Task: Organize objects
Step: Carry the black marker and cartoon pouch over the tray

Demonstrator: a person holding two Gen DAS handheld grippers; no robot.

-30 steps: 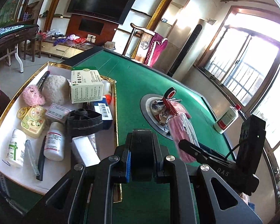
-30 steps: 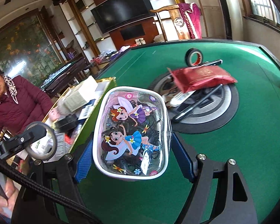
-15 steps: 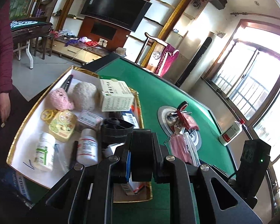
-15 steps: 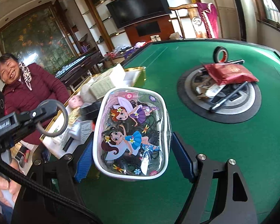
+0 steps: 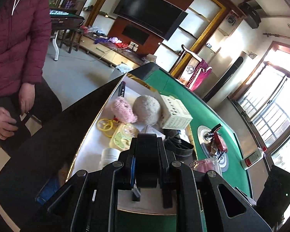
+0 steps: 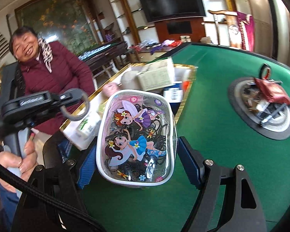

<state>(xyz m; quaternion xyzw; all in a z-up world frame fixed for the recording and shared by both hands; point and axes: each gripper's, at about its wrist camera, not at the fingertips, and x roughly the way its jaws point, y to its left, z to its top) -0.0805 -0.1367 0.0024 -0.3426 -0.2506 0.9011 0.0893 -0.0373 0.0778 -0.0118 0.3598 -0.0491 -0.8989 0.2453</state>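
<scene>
My right gripper (image 6: 138,160) is shut on a clear white-rimmed pouch (image 6: 137,135) printed with cartoon fairies and stuffed with dark hair ties. I hold it above the green table (image 6: 212,135), beside the tray's near corner. The white, gold-rimmed tray (image 5: 89,152) holds a pink plush (image 5: 123,110), a pale fluffy ball (image 5: 147,109), a white box (image 5: 175,112), a yellow case (image 5: 123,135) and bottles. My left gripper (image 5: 146,145) is shut with nothing in it and hangs over the tray's near end, hiding part of the contents.
A person in a maroon jacket (image 6: 54,73) stands close by the table's left side. The round centre plate (image 6: 261,114) carries a red pouch (image 6: 272,92), a tape roll (image 6: 265,71) and pens. A white bottle with a red cap (image 5: 251,157) stands at the far right.
Both grippers have swung left toward the tray; the centre plate slid right in both views and the person came closer into view. The pouch stays gripped the same way.
</scene>
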